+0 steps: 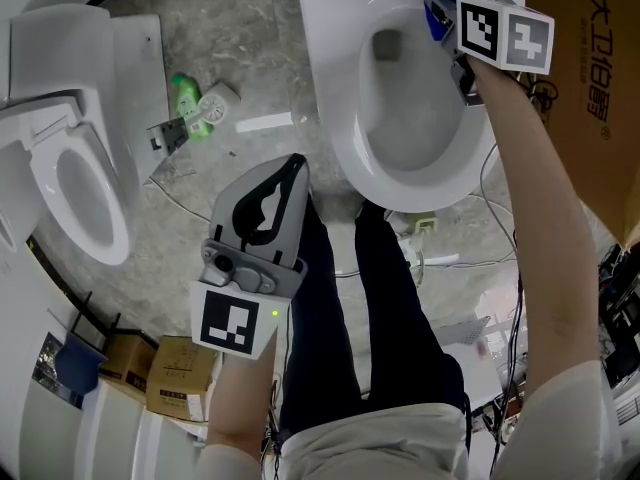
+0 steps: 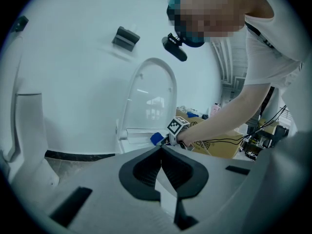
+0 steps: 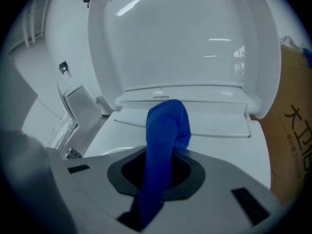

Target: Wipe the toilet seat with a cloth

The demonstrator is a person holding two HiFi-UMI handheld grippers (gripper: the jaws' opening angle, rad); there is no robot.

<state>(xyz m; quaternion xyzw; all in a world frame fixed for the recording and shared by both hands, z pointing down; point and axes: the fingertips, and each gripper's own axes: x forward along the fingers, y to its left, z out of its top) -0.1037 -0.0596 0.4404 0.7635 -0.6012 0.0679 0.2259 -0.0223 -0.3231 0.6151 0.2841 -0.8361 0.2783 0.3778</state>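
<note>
Blue cloth [image 3: 165,130], white toilet seat [image 1: 343,138], marbled grey floor [image 1: 235,28], green bottle [image 1: 186,96] perhaps.

Right arm [image 1: 520,168] outstretched, right gripper [image 1: 446,24] clamped on cloth [image 3: 165,126]; left gripper [image 2: 161,152] held low, jaws seemingly together.

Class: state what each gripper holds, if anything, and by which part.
Right gripper: blue cloth, clamped along its bunched middle, one end poking out ahead. Left gripper: nothing, jaws together.
</note>
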